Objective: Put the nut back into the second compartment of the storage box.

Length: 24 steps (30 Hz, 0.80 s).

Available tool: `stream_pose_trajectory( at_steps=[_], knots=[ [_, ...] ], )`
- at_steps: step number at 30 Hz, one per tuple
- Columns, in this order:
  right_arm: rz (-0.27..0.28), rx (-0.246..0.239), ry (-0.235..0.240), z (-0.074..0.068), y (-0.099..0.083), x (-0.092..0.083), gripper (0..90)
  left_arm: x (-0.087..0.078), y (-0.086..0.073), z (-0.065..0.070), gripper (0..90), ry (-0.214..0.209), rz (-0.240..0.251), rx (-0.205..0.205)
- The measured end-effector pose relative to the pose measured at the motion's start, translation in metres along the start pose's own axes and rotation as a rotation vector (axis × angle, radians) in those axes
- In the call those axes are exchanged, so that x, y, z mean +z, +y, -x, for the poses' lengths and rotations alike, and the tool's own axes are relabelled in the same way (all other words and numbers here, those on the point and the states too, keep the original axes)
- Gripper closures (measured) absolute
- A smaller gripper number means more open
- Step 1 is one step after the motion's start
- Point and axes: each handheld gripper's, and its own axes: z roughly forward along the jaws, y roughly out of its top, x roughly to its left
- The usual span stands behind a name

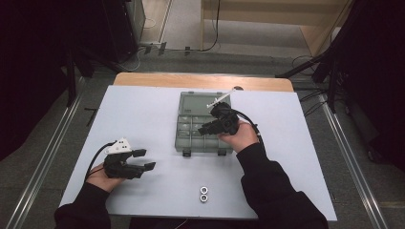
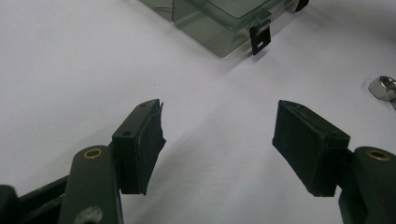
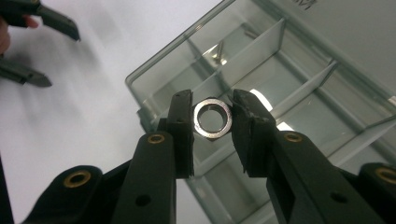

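My left gripper rests low near the table's front left corner, its jaws spread wide with nothing between them; I judge it is parked there to keep out of the way, aimed toward the box's front latch. Two more hex nuts lie touching each other near the table's front edge, about midway along it, apparently waiting their turn; one of them shows at the edge of the left gripper view. Right of that, my right gripper hangs over the clear compartment box, which sits open toward the back middle of the table. Its jaws are partly closed and pinch a steel hex nut by two opposite flats, hole facing the camera, so it cannot twist loose. The nut is held above the front compartments, I reckon for dropping into one.
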Motion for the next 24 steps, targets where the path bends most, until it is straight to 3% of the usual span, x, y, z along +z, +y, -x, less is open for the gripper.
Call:
stream_pose_trajectory(
  at_steps=[5, 24],
  knots=[
    [0.016, 0.037, -0.025, 0.005, 0.010, 0.005, 71.2, 0.000, 0.000, 0.000, 32.8, 0.000, 0.002, -0.001],
    [-0.005, 0.047, -0.080, 0.016, 0.031, 0.030, 71.1, 0.000, 0.000, 0.000, 32.8, -0.001, 0.008, -0.002]
  ],
)
